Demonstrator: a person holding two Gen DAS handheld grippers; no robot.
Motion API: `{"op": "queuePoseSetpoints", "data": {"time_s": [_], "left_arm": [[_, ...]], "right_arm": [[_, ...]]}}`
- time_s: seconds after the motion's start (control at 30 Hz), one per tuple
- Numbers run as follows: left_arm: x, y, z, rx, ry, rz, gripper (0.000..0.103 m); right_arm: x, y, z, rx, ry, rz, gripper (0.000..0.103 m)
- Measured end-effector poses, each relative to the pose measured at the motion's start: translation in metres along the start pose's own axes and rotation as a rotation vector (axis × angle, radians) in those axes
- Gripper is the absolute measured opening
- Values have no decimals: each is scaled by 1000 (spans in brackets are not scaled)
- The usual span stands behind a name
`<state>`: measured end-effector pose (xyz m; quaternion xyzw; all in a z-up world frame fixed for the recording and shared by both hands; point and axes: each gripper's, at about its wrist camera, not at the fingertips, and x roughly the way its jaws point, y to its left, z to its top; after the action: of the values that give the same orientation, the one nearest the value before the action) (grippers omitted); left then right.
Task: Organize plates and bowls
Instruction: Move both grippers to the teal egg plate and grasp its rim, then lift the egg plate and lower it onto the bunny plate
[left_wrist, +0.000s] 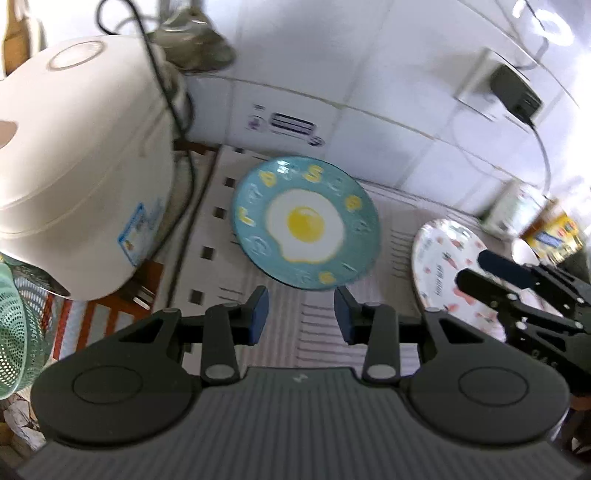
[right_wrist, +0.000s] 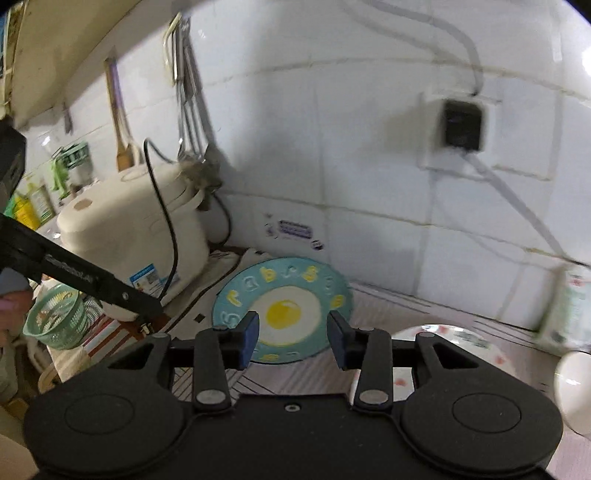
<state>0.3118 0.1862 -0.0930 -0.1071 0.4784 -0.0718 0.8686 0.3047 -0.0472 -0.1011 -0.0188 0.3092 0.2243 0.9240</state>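
A blue plate with a fried-egg picture (left_wrist: 306, 222) lies on the striped cloth, straight ahead of my left gripper (left_wrist: 301, 314), which is open and empty just short of its near rim. The same plate shows in the right wrist view (right_wrist: 282, 314), behind my open, empty right gripper (right_wrist: 293, 338). A white patterned plate (left_wrist: 448, 269) lies to the right; my right gripper (left_wrist: 484, 267) hovers over it. In the right wrist view that plate (right_wrist: 454, 339) is partly hidden by the gripper. A white bowl (right_wrist: 572, 387) sits at the right edge.
A white rice cooker (left_wrist: 74, 177) with a black cord stands at left on the counter. A green mesh basket (left_wrist: 14, 332) sits at far left. The tiled wall (left_wrist: 369, 92) with a socket and plug (left_wrist: 513, 92) is behind. Packages (left_wrist: 554, 232) stand at far right.
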Motion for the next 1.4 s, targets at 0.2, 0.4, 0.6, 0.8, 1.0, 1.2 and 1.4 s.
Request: {"op": "queuePoseSetpoints", "data": {"time_s": [0.2,0.4,0.6,0.8,1.0,1.2,1.4], "left_arm": [[36,17,-7,-55,-31,76,39],[80,22,-7,-96,-10,70,42],[116,23,-2,-113,-2,100,54],[139,28,3,-135,51,110,55],[145,27,7,-122,32,72,28],[150,31,5,-138,43,67,19],[158,29,9,-176,69,80,20]], "right_arm": [[64,-15,-8,14,69,-18,45],[117,-31,-8,35,127,-78,45],[153,-44,2,12,174,-106,45],[174,-66,3,103,218,-39,44],[185,-86,-1,207,236,22,19],[193,-96,-1,248,243,74,19],[198,-100,0,276,249,103,20]]}}
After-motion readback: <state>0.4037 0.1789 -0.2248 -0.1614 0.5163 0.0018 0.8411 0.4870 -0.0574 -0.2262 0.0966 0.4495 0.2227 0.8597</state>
